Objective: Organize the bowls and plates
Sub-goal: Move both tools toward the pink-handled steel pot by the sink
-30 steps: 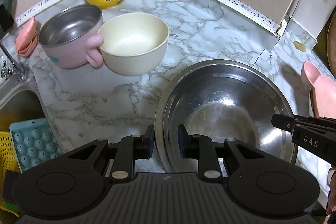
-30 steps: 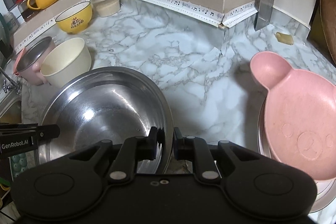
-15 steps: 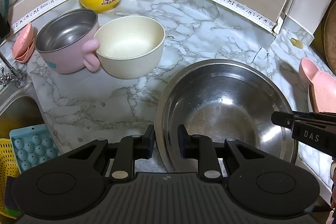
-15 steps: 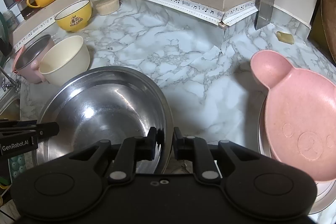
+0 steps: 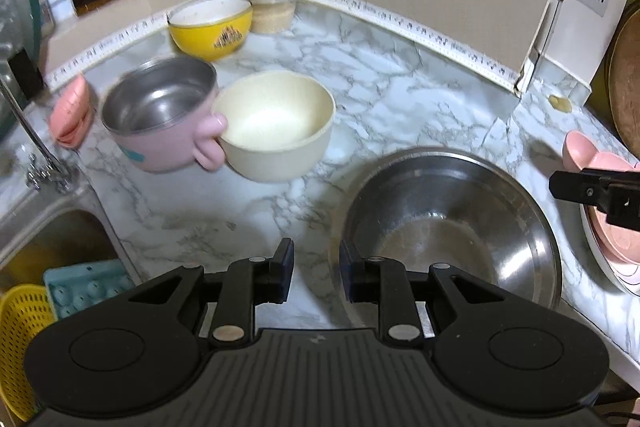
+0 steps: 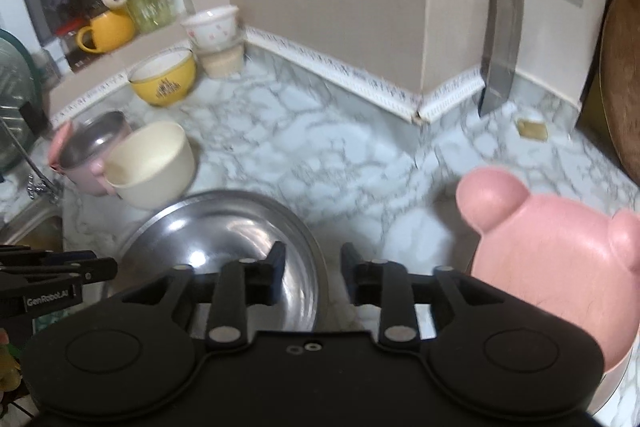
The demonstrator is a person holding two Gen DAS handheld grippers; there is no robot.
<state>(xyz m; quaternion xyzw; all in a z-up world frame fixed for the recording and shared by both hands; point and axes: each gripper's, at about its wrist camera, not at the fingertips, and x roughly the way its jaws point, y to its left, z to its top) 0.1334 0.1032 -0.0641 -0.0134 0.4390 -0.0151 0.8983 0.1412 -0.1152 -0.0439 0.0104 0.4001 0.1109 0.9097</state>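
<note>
Standing off: we hold left gripper [image 5: 313, 274] and right gripper [image 6: 313, 274] parted, empty, straddling steel basin [image 5: 448, 223] rim.
Next: nest cream bowl [image 5: 276, 125], ahead-left.

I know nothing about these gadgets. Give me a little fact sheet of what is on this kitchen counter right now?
Surface: marble counter
Biggest item: steel basin, near edge
Left tongs: open, holding nothing, at the basin's left rim
Right tongs: open, holding nothing, at its right rim
Touching pair: cream bowl and pink steel-lined pot
Back: yellow bowl
Right: pink bear plate
</note>
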